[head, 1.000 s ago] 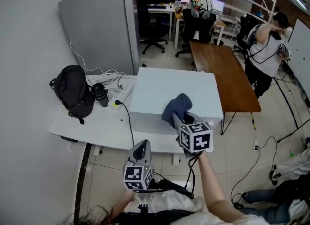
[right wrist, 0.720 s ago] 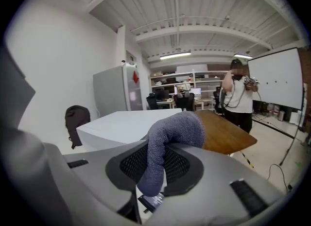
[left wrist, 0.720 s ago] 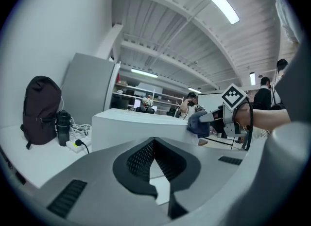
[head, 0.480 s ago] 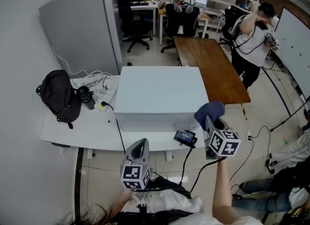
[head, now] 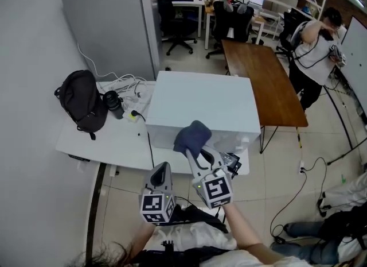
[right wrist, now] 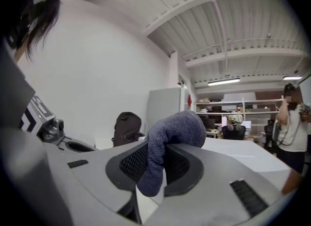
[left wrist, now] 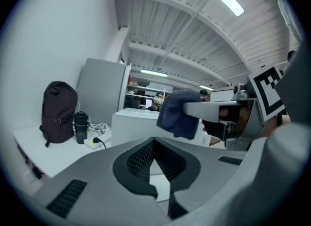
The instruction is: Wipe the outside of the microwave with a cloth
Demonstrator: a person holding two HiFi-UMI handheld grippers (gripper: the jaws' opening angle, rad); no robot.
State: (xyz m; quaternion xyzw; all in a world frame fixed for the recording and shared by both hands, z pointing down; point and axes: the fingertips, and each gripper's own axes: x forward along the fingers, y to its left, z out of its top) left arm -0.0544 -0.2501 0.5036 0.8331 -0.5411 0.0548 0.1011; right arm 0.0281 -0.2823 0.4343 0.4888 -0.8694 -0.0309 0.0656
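The microwave (head: pixel 200 102) is a plain white box on a white table (head: pixel 97 142). My right gripper (head: pixel 192 149) is shut on a dark blue cloth (head: pixel 192 136), held at the microwave's front top edge, left of centre. In the right gripper view the cloth (right wrist: pixel 172 137) bulges over the jaws of the right gripper (right wrist: pixel 154 167), with the microwave's top (right wrist: pixel 243 154) beyond. My left gripper (head: pixel 163 171) hangs lower, short of the table's front edge, shut with nothing in it. The left gripper view shows the left gripper (left wrist: pixel 154 145), the cloth (left wrist: pixel 177 113) and the microwave (left wrist: pixel 131 123) ahead.
A black backpack (head: pixel 80 99), a black bottle (head: pixel 113 104) and a power strip with cables (head: pixel 135 96) lie left of the microwave. A grey partition (head: pixel 112 24) stands behind. A brown table (head: pixel 266 82) and a standing person (head: pixel 312 47) are at the right.
My right gripper has carried the cloth leftwards along the microwave's front, from its right front corner to left of centre. The left gripper has barely moved.
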